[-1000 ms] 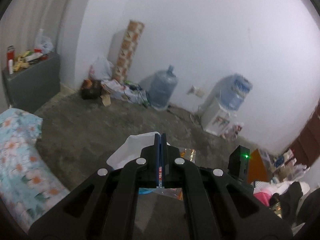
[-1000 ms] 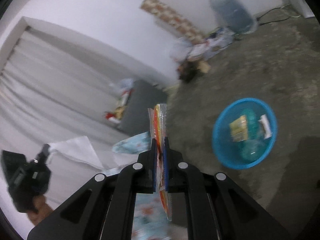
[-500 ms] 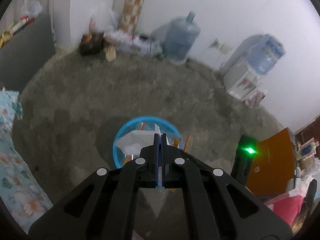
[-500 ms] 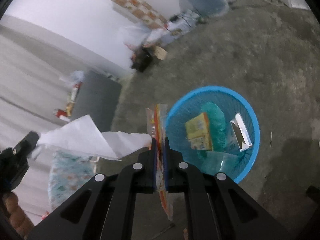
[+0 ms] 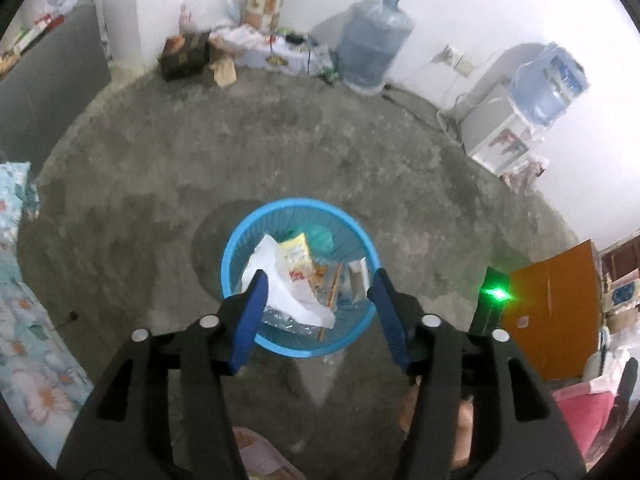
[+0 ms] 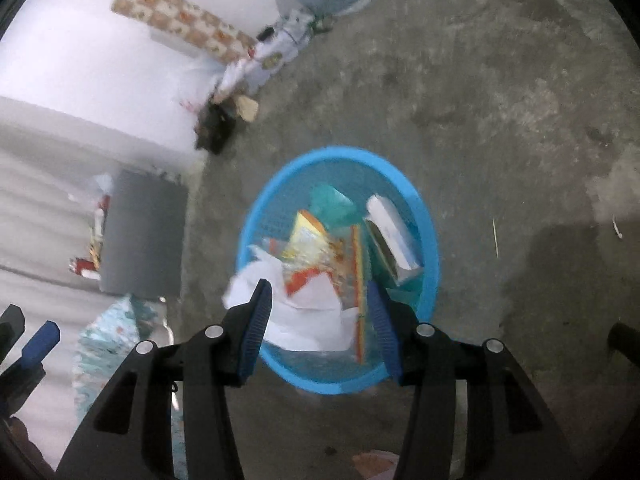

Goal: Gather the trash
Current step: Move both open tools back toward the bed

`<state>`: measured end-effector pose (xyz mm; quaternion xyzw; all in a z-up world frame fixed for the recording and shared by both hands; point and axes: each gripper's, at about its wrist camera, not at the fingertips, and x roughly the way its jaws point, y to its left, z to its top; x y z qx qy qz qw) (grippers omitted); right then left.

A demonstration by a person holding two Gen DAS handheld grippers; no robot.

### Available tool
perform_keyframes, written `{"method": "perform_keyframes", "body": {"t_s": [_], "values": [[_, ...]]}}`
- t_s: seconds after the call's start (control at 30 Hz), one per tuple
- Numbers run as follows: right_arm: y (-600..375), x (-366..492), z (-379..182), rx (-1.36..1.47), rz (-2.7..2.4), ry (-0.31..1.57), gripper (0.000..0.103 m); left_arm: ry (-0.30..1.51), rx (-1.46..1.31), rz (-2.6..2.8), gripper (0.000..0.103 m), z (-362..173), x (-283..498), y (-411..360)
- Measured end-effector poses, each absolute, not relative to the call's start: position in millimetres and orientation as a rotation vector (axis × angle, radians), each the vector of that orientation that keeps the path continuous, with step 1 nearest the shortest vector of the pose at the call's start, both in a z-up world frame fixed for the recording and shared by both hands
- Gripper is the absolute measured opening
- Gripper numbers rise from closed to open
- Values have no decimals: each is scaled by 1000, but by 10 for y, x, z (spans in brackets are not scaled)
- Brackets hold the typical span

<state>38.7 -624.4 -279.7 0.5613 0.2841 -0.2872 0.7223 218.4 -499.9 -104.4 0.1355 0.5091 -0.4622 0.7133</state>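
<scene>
Both the left gripper [image 5: 318, 280] and right gripper [image 6: 318, 290] are just spreading their fingers, empty, above the blue basket [image 5: 240, 236] holding white paper [image 5: 280, 292] and wrappers [image 6: 308, 240].

Both rigs look the same: left tool [image 5: 318, 288] and right tool [image 6: 318, 296] are chunky black plastic frames with cutout slots, round silver screws along the arms, and ribbed blue fingers [image 6: 256, 324].
</scene>
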Motion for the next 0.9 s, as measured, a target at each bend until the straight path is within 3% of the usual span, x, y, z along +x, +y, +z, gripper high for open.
{"method": "perform_keyframes", "body": {"t_s": [0.27, 0.47, 0.9], "values": [[-5808, 478, -1656, 1042, -528, 538, 59, 977, 205, -1044, 74, 0, 1853, -4262], [-5312, 755, -899, 887, -326, 549, 69, 890, 147, -975, 82, 566, 1667, -3281], [-4139, 1167, -203, 694, 4, 660, 80, 733, -62, -606, 85, 842, 1458, -836]]}}
